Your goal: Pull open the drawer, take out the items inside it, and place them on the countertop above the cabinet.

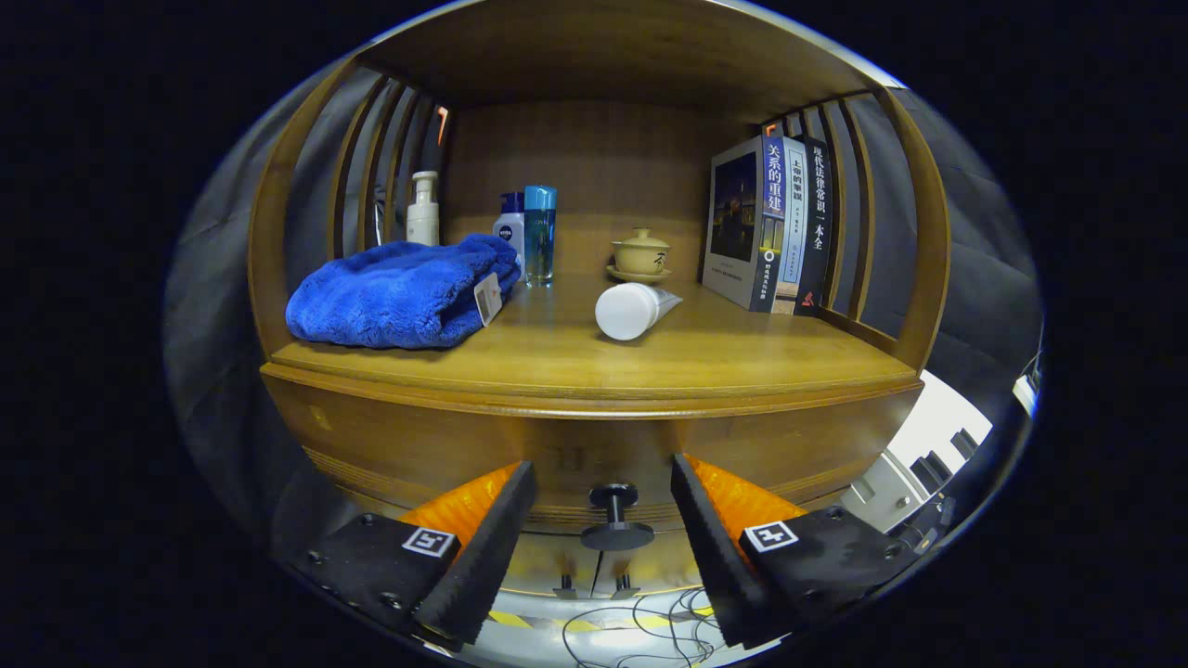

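While the tool [601, 529] stands wide open, gripping nothing, the drawer [594, 455] sits shut under the desk [594, 357], its knob [615, 520] between the fingers. Apparently either pre-pull or reclosed; towel [399, 295] and tube [633, 309] lie above.

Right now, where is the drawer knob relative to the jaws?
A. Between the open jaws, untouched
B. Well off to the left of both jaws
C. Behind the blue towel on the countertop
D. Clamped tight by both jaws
A: the drawer knob sits in the gap of the gripper, whose jaws stand spread with clear space on each side of it, so neither touches it.
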Demonstrator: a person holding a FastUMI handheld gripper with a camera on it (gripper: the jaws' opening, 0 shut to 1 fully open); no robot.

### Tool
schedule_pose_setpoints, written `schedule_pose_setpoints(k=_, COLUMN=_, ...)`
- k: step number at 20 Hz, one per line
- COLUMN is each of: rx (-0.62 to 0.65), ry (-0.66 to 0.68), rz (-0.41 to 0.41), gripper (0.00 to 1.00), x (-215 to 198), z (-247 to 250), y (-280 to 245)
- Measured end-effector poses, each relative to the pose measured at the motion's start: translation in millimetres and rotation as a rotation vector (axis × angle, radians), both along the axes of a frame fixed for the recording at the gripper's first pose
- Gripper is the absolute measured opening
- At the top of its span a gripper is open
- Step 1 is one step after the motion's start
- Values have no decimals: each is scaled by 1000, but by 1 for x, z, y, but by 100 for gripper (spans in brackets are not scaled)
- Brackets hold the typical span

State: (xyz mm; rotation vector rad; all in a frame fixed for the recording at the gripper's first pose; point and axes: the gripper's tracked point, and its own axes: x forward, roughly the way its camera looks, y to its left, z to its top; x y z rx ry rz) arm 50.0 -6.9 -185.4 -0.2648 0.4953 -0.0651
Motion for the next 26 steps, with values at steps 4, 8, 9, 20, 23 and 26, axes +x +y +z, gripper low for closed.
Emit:
schedule_pose_setpoints(k=4, rx=15, ry=-51, rz=27, gripper=97, x=-4, z=27, y=0)
schedule_pose_setpoints(k=8, rx=43, ry=-124, rz=37, gripper=97, x=-9, z=80, y=-6)
schedule_pose_setpoints(k=9, rx=44, ry=-140, rz=39, gripper=97, x=-10, z=97, y=-8)
schedule_pose_setpoints(k=20, rx=18, ry=-305, rz=56, gripper=97, x=-24, z=249, y=-10)
schedule_pose_setpoints(k=23, rx=16, ry=-324, rz=70, gripper=97, x=-33, z=263, y=-2)
schedule_pose_setpoints(k=26, rx=2, ry=-329, rz=75, gripper=97, x=-38, z=268, y=0)
